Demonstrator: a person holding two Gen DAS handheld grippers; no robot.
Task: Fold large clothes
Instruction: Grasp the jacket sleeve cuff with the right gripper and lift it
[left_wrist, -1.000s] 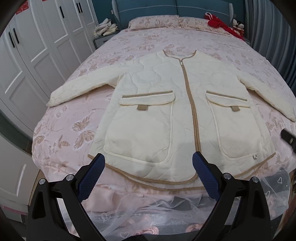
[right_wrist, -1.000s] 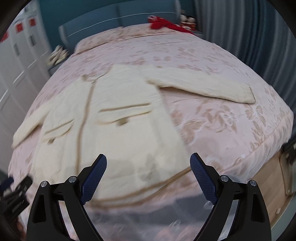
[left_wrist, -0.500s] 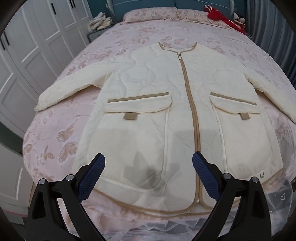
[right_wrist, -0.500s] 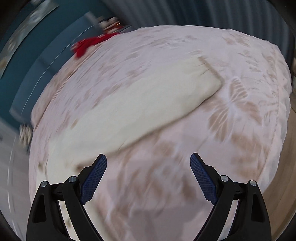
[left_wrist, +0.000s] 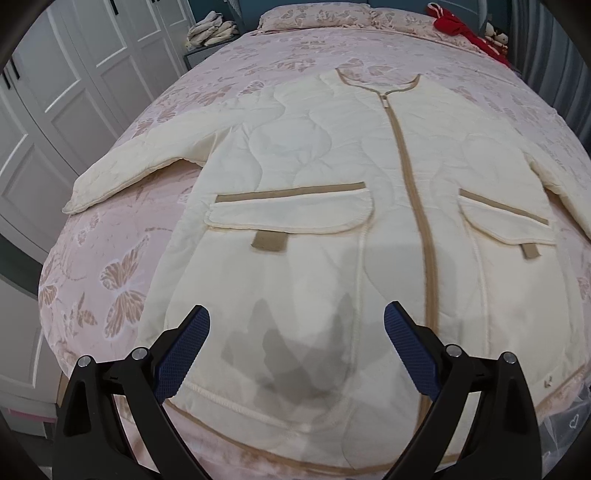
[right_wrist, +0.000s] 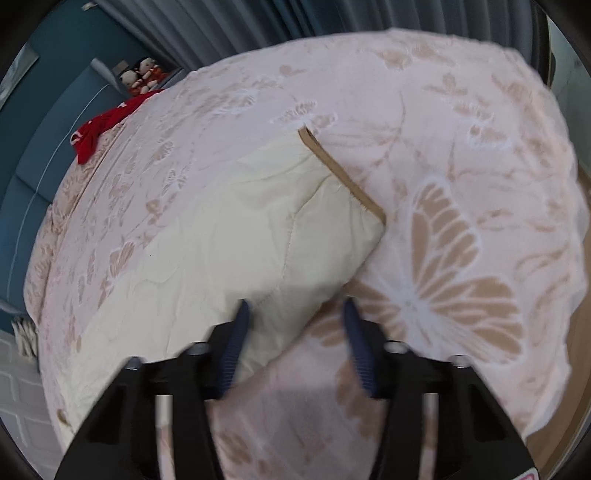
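A cream quilted jacket (left_wrist: 332, 206) with tan zip and trim lies face up, spread flat on the pink bed (left_wrist: 110, 266), sleeves out to both sides. My left gripper (left_wrist: 295, 343) is open and empty, hovering over the jacket's lower front near the hem. In the right wrist view my right gripper (right_wrist: 295, 325) is partly closed around the lower edge of the jacket's sleeve (right_wrist: 229, 251) near its tan-trimmed cuff (right_wrist: 343, 177). The jaws still stand apart; the view is blurred.
White wardrobe doors (left_wrist: 55, 110) stand left of the bed. Folded clothes (left_wrist: 210, 29) sit on a bedside cabinet. A red garment (left_wrist: 465, 29) and pillows lie at the headboard. Grey curtains (right_wrist: 258, 26) run along the right side. The bed edge drops off at right (right_wrist: 569, 295).
My left gripper moved forward over the jacket's hem. My right gripper swung to the sleeve end, came close to the cuff, and its jaws narrowed from wide open.
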